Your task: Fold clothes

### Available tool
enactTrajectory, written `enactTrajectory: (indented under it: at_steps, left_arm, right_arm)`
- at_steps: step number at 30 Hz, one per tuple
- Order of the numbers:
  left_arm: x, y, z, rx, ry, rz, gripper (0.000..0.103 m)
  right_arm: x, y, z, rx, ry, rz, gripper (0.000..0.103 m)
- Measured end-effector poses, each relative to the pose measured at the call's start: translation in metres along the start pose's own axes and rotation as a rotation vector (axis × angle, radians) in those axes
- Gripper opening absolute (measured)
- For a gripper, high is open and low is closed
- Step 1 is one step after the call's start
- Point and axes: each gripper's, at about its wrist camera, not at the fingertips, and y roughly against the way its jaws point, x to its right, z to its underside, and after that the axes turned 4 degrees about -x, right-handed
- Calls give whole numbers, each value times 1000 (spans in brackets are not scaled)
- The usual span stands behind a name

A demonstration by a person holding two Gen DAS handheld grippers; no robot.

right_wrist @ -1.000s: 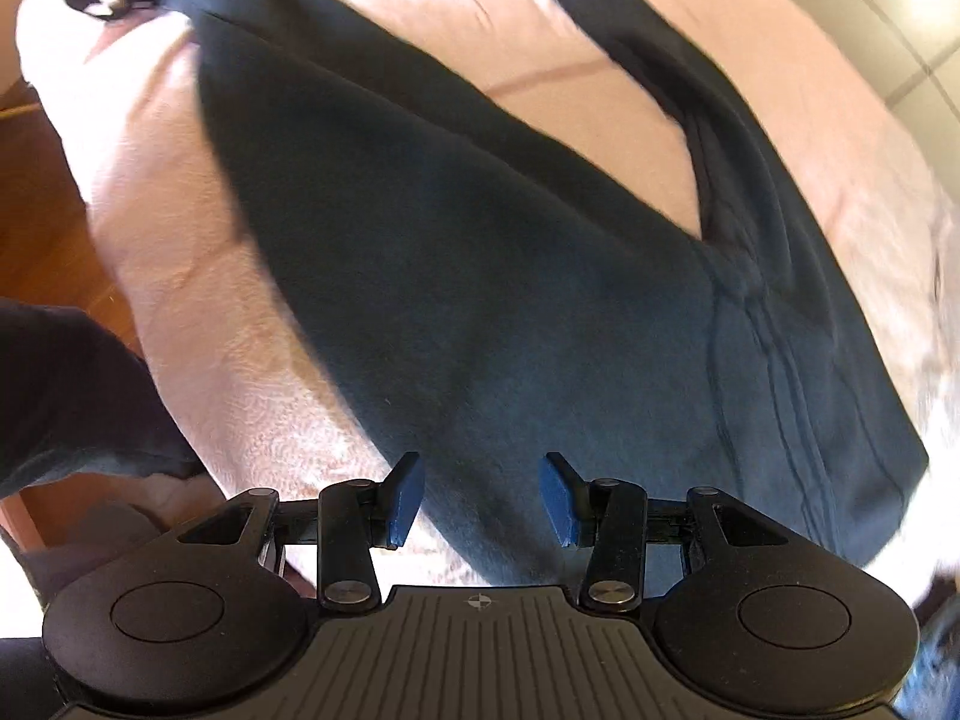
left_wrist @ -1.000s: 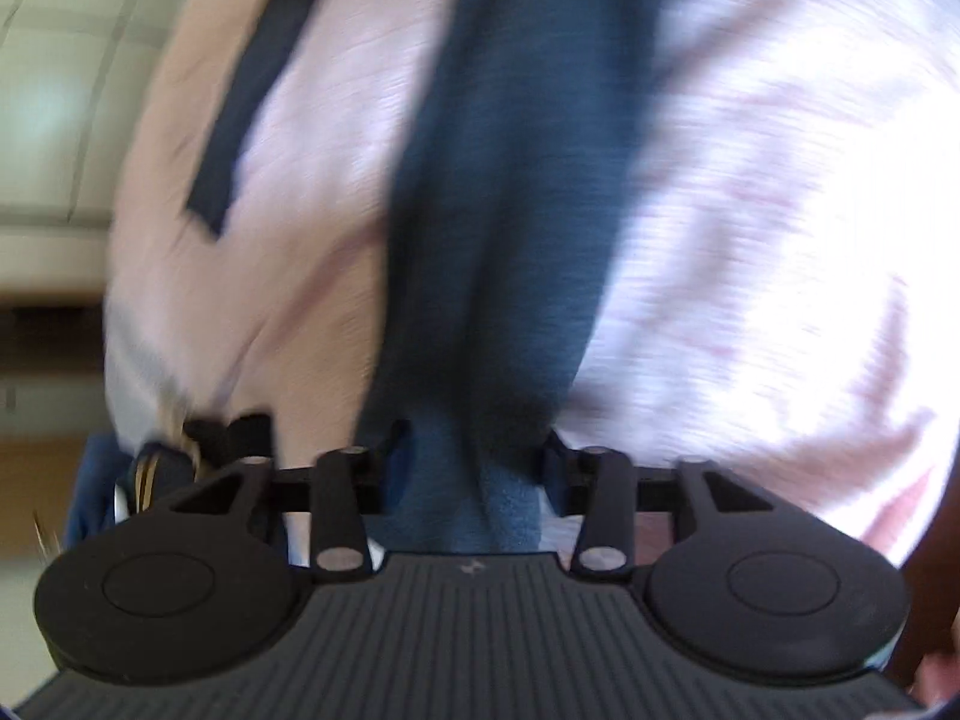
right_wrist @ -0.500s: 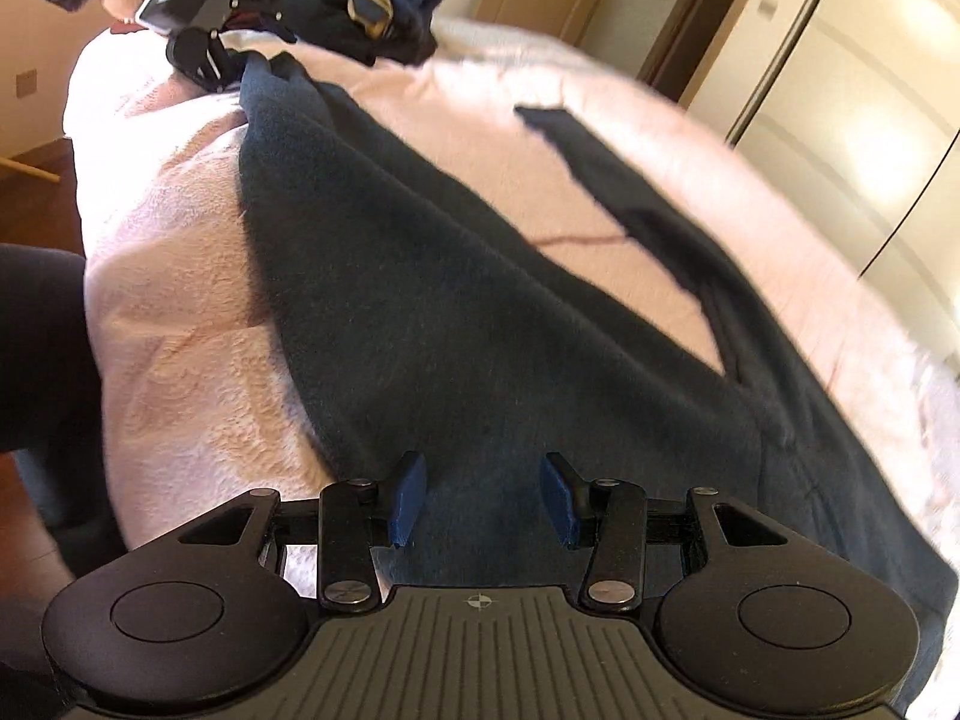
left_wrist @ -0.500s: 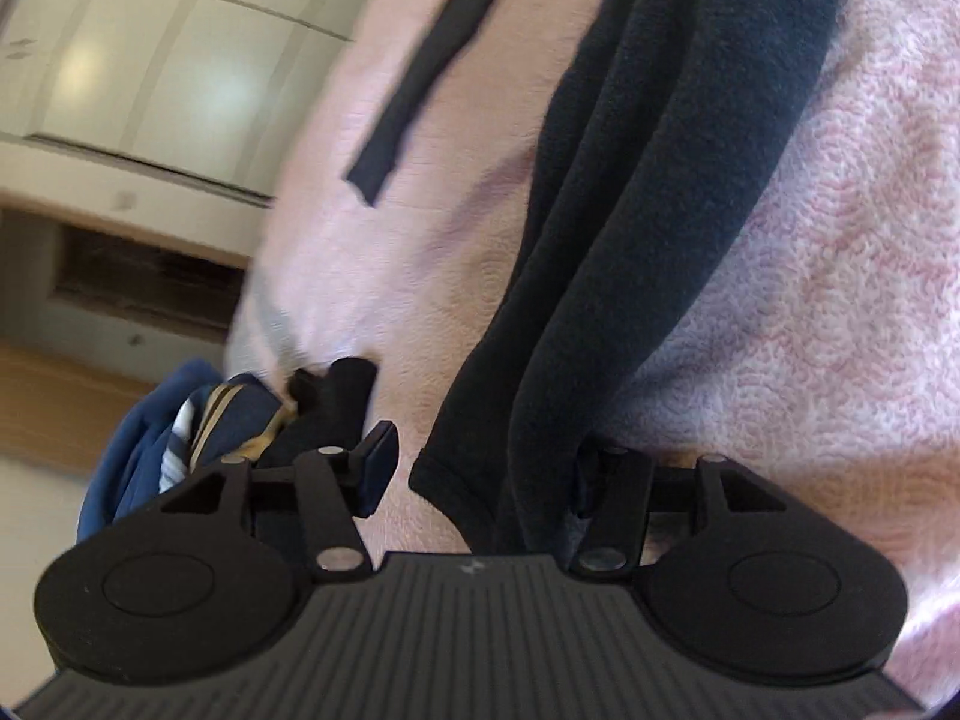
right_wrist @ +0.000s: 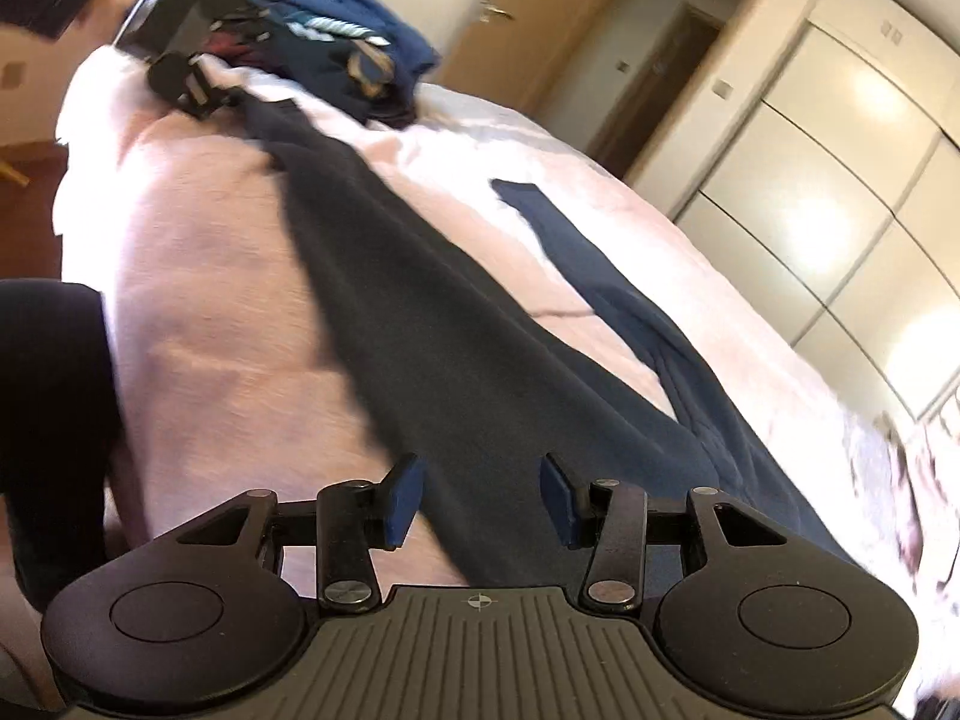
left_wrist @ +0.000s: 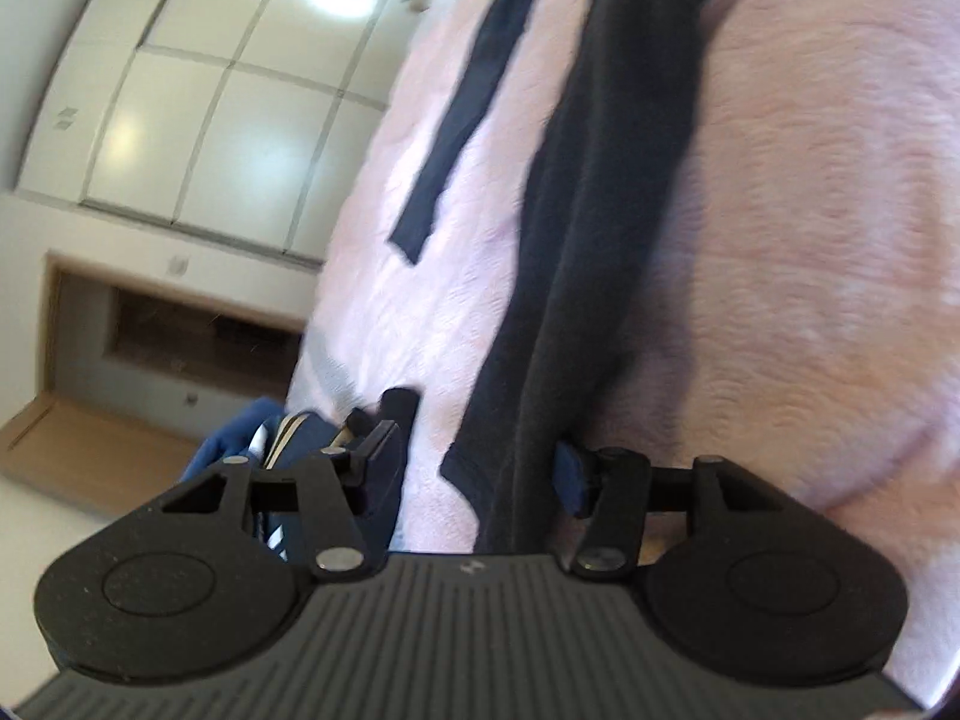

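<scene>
A dark navy long-sleeved garment (left_wrist: 600,252) lies stretched out along the pink bedspread (left_wrist: 810,240), one sleeve (left_wrist: 462,120) lying apart to the side. Its folded end runs between the fingers of my left gripper (left_wrist: 477,468), whose jaws are closing. The cloth lies against the right pad, and pink cover shows between it and the left pad. In the right wrist view the same garment (right_wrist: 456,348) runs diagonally across the bed. My right gripper (right_wrist: 480,498) hovers open over its near edge, with nothing pinched. The left gripper (right_wrist: 216,93) shows at the garment's far end.
A pile of blue and striped clothes (right_wrist: 336,18) sits at the far end of the bed, beside the left fingers (left_wrist: 240,444). White wardrobe doors (right_wrist: 840,180) and a doorway (right_wrist: 648,78) line the room. A person's dark trouser leg (right_wrist: 54,390) stands at the bed's left edge.
The left jaws, closed on the hanging cloth a second ago, spread apart and the garment now lies on the bed. Both views swung to look along the bed. The right jaws kept their width.
</scene>
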Motion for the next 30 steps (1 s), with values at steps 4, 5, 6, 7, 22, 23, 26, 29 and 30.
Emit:
enactTrajectory:
  at_steps: [4,5,6,7,22,23,26,29,30]
  left_arm:
    - [-8,-21,-7,-35,-41,170,7]
    - [-20,-26,-9,-39,-16,198,8]
    - [-33,-31,-11,-44,12,221,8]
    - [-51,-35,-12,-49,63,214,9]
    - [-19,13,0,50,17,48,51]
    - [-5,12,-3,59,-18,46,51]
    - [21,-4,-14,64,-100,-12,49]
    - [10,-22,-22,26,-100,-17,22]
    - [-4,-21,-21,16,-71,-9,12]
  right_arm:
    - [-28,-18,-15,-19,60,-34,46]
    - [-35,-25,-17,-32,95,-34,45]
    - [-41,-31,-20,-45,127,-34,45]
    - [-43,-35,-22,-58,157,-34,45]
    - [-39,-48,-30,-111,190,-7,45]
    - [-40,-50,-30,-115,197,-4,45]
    - [-41,-53,-27,-113,224,23,45]
    - [-34,-56,-28,-106,213,32,18]
    - [-30,-56,-30,-105,208,30,6]
